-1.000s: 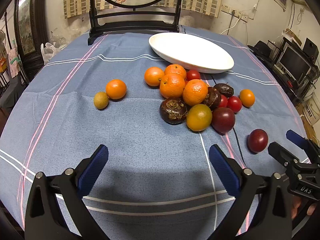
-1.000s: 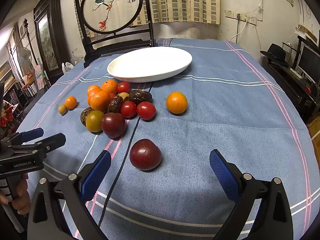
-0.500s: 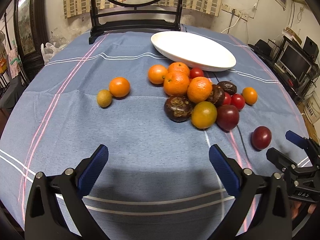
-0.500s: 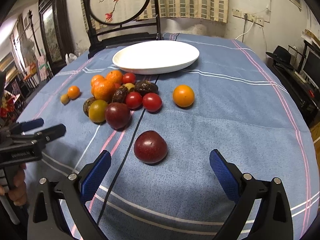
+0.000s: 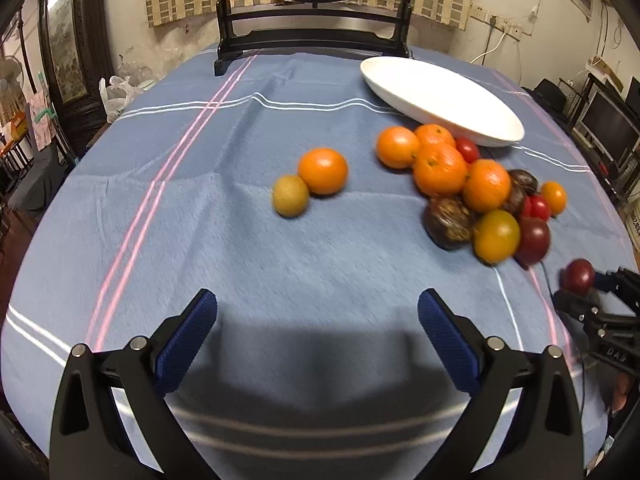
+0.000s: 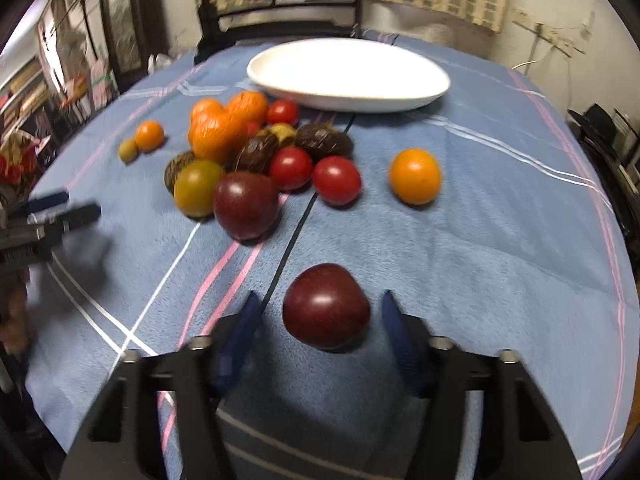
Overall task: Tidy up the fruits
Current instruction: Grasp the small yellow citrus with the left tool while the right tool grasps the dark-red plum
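Observation:
A dark red plum lies alone on the blue tablecloth between the fingers of my right gripper. The jaws are closing, with a small gap still showing on each side of the plum. The left wrist view shows the same plum at my right gripper. My left gripper is open over bare cloth, holding nothing. Beyond it lie an orange and a small yellow-green fruit. A pile of oranges, tomatoes and dark fruits sits before the empty white plate.
One orange lies apart, right of the pile. A black cable runs across the cloth toward the plate. A dark wooden screen stand rises at the table's far edge. Monitors and clutter stand beyond the right edge.
The right jaws have narrowed from wide open to close around the plum, and the gripper has come down onto it. The left gripper has shifted left, toward the lone orange.

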`<act>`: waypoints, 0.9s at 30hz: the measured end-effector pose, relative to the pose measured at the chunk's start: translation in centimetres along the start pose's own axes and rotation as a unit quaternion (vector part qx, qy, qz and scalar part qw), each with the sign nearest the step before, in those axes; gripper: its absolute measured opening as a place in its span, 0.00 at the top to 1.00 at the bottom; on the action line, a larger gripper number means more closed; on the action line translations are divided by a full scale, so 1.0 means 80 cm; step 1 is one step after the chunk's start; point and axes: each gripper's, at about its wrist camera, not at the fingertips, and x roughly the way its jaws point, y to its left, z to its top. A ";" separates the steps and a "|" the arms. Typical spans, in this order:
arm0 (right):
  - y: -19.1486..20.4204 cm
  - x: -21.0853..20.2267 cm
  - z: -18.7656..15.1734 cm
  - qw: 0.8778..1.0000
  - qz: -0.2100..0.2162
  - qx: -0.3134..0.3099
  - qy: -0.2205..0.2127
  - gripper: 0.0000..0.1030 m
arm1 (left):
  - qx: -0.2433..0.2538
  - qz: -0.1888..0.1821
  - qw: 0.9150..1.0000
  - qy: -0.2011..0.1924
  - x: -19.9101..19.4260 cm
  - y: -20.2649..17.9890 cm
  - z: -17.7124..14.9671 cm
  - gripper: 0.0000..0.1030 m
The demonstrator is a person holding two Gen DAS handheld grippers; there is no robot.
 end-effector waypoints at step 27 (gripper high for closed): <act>-0.031 -0.045 0.059 0.996 0.058 0.004 -0.072 0.61 | 0.102 -0.063 0.992 -0.032 0.015 -0.002 0.079 0.77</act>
